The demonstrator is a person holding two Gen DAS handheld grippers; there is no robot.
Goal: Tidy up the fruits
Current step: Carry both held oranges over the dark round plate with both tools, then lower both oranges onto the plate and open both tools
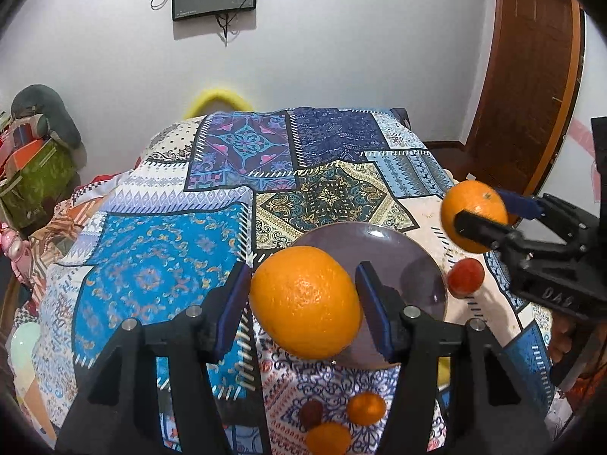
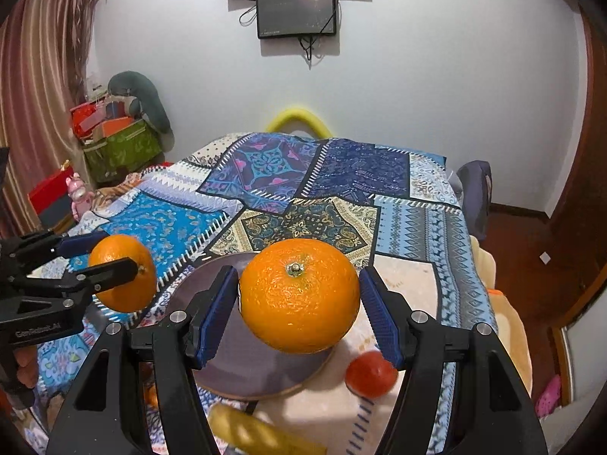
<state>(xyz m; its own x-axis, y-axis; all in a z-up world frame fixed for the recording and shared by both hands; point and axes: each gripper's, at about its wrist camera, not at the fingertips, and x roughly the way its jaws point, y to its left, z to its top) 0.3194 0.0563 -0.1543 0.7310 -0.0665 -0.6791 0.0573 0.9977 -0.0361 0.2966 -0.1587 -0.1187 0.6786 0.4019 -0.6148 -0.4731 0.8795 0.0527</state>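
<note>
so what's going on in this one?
Fruit sorting, mid-carry. The left gripper holds one orange and the right gripper holds another orange, both lifted above the grey plate, which has nothing on it yet. The plate sits on a patchwork cloth. A red fruit, maybe a tomato, lies on the cloth beside the plate. Two small oranges and a dark fruit wait nearer the camera.
</note>
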